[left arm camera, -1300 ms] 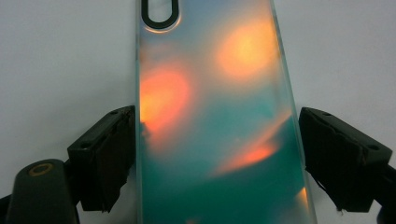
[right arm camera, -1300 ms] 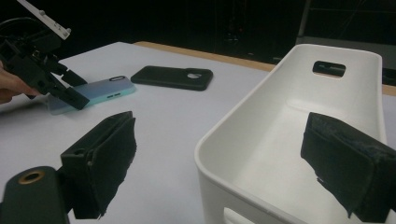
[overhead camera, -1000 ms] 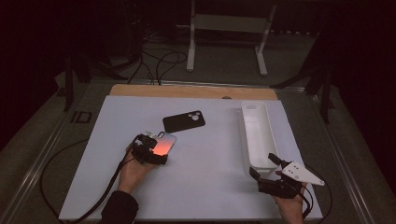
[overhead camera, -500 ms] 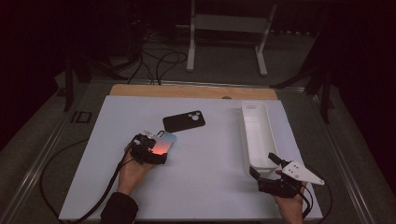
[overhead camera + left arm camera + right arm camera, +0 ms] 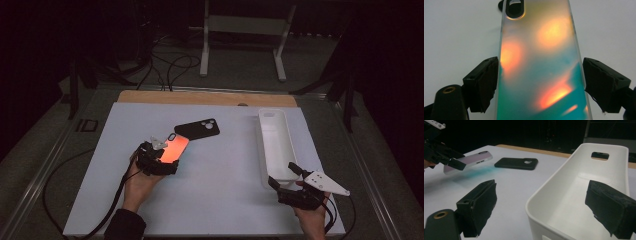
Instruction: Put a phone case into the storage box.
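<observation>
An iridescent orange and teal phone case (image 5: 541, 62) sits between the jaws of my left gripper (image 5: 159, 156), which is shut on its long edges. In the right gripper view that case (image 5: 471, 160) hangs tilted, clear of the white table. A black phone case (image 5: 198, 129) lies flat just beyond it, camera cutout to the right. My right gripper (image 5: 281, 172) stands open at the near end of a long white bin (image 5: 276, 145), with nothing between its pads (image 5: 481, 205).
The white tabletop (image 5: 225, 190) has a wooden strip (image 5: 205, 97) along its far edge. Cables trail off the left side and across the floor behind. A white metal stand (image 5: 240, 30) is on the floor past the table.
My left gripper has risen a little with the iridescent case in it. The right gripper has stayed where it was.
</observation>
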Motion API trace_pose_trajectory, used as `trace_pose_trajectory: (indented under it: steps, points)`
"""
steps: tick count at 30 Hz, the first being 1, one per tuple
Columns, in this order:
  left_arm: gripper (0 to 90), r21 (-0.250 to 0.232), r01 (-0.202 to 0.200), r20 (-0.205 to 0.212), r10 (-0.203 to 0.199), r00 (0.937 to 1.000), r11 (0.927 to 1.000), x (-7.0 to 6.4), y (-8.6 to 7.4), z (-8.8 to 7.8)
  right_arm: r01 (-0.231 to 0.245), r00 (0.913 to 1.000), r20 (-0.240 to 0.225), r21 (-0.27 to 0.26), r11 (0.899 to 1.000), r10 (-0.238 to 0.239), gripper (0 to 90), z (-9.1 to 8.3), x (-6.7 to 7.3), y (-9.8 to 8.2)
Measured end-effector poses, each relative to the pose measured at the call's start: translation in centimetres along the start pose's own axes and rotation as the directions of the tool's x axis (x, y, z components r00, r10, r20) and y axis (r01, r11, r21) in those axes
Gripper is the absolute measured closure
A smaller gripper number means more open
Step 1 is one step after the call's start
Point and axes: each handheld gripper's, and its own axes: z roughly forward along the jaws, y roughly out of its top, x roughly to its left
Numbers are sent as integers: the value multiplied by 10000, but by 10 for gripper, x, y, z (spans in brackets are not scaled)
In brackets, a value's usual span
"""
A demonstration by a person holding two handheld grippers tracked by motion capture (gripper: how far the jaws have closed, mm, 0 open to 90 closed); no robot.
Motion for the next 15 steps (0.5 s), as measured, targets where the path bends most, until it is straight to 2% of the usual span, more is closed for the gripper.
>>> trace_pose_trajectory:
  steps: [2, 3, 8, 10, 15]
  points:
    - [166, -34, -71, -10, 71, 10000, 10000, -1, 1, -2, -28, 10000, -7, 24, 10000, 28, 99, 0, 0, 0]
    - [166, -197, -151, -20, 151, 9999, 9997, -3, 3, -5, -18, 10000, -19, 47, 10000, 18, 99, 1, 0, 1]
    - [165, -477, -380, 195, 389, 9991, 9981, -7, 8, -15, 148, 9998, -114, 288, 9995, -145, 96, 5, 2, 10]
    - [166, -634, -325, 301, 344, 9990, 9975, -8, 11, -18, 232, 9997, -114, 303, 9993, -229, 96, 7, 2, 14]
    - [166, -994, -373, 509, 426, 9978, 9943, -13, 16, -26, 70, 9994, -349, 189, 9998, -64, 96, 11, 0, 25]
